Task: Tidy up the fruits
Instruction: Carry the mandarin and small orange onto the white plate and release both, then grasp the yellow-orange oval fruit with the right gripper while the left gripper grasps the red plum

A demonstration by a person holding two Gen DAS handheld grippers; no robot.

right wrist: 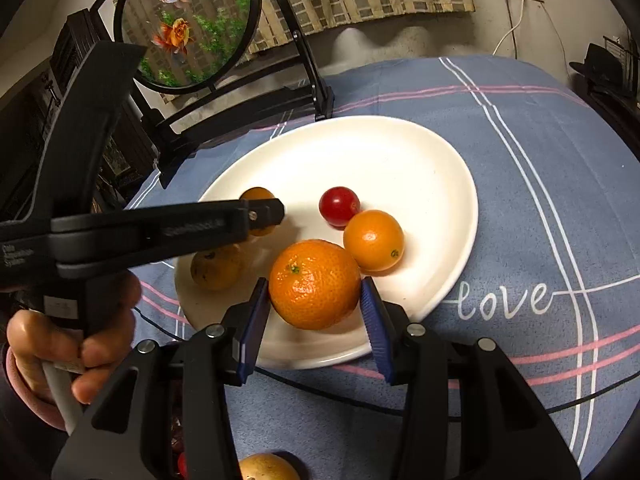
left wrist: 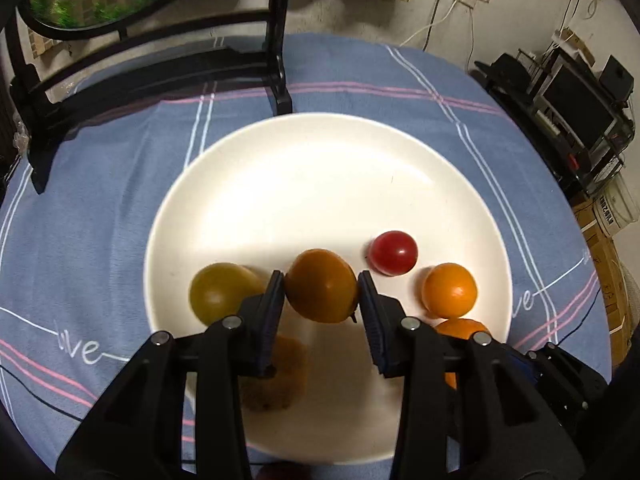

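The left tongs (left wrist: 321,280) squeeze a small orange-brown fruit (left wrist: 321,285) just above the near side of the white plate (left wrist: 312,168). The right tongs (right wrist: 315,286) hug the big orange (right wrist: 315,283) over the plate's near edge, closest to that hand

White plate (right wrist: 440,168) on a blue cloth (right wrist: 520,140) with white and pink stripes and white lettering. Red tomato (right wrist: 339,205) at 12 o'clock from the orange mandarin (right wrist: 315,283); yellow-green fruit (left wrist: 219,292) at 9 o'clock.
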